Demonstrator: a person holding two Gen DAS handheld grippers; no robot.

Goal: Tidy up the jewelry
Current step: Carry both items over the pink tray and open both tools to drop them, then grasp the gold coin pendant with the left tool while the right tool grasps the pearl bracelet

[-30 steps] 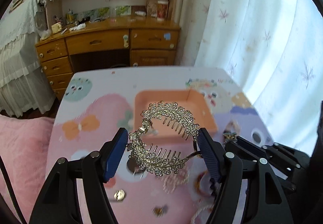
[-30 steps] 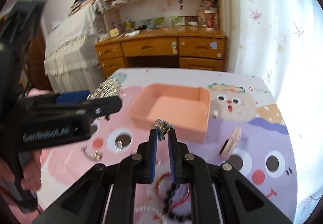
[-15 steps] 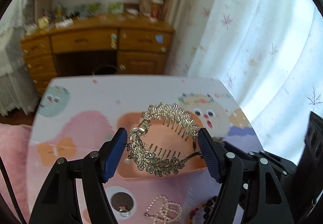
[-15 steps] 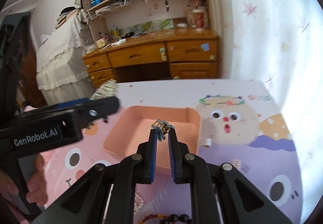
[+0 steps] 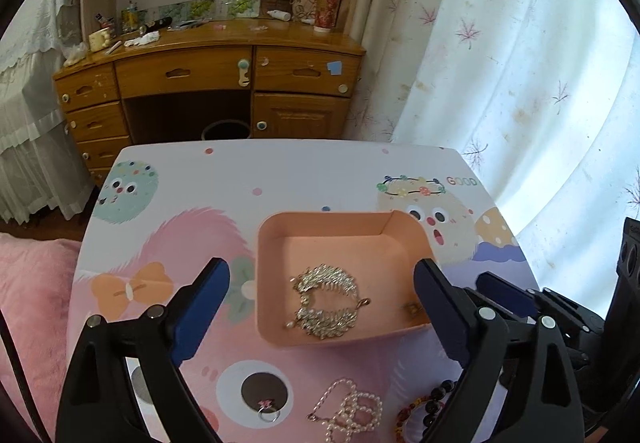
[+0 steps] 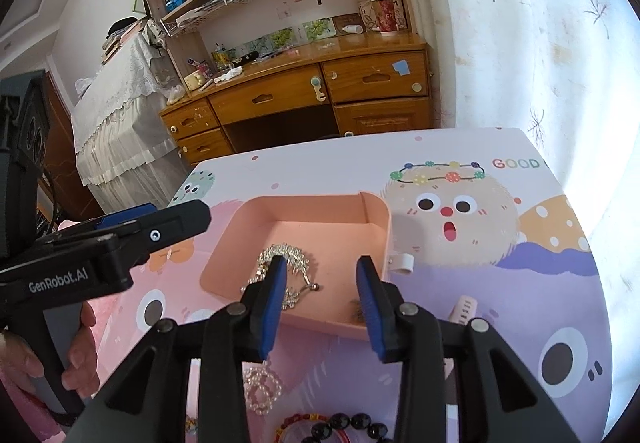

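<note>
Left gripper (image 5: 320, 303): jaws opening, spread wide above the near edge of the tray, nothing between the blue pads.
Right gripper (image 6: 322, 307): jaws opening, parted over the tray's near right part, nothing pinched.
Silver hair comb (image 5: 326, 303): lying loose on the tray floor, curved and leaf-patterned, clear of both sets of pads.
Small clip (image 5: 412, 309): resting in the tray's near right corner, too small to make out in detail.
Peach tray (image 5: 320, 219): shallow, set mid-table on the cartoon-print cover.
Pearl strand (image 5: 352, 411): coiled on the table just in front of the tray.
Beaded bracelets (image 6: 340, 431): dark and coloured beads, near edge of the table beside the pearls.
Ring (image 5: 266, 409): on a printed eye spot, left of the pearls.
Hand (image 6: 76, 355): wrapped around the left gripper's handle, seen from the right wrist.
Backdrop: wooden desk (image 5: 208, 75) with shelves, pale curtain (image 5: 520, 63) at right.
</note>
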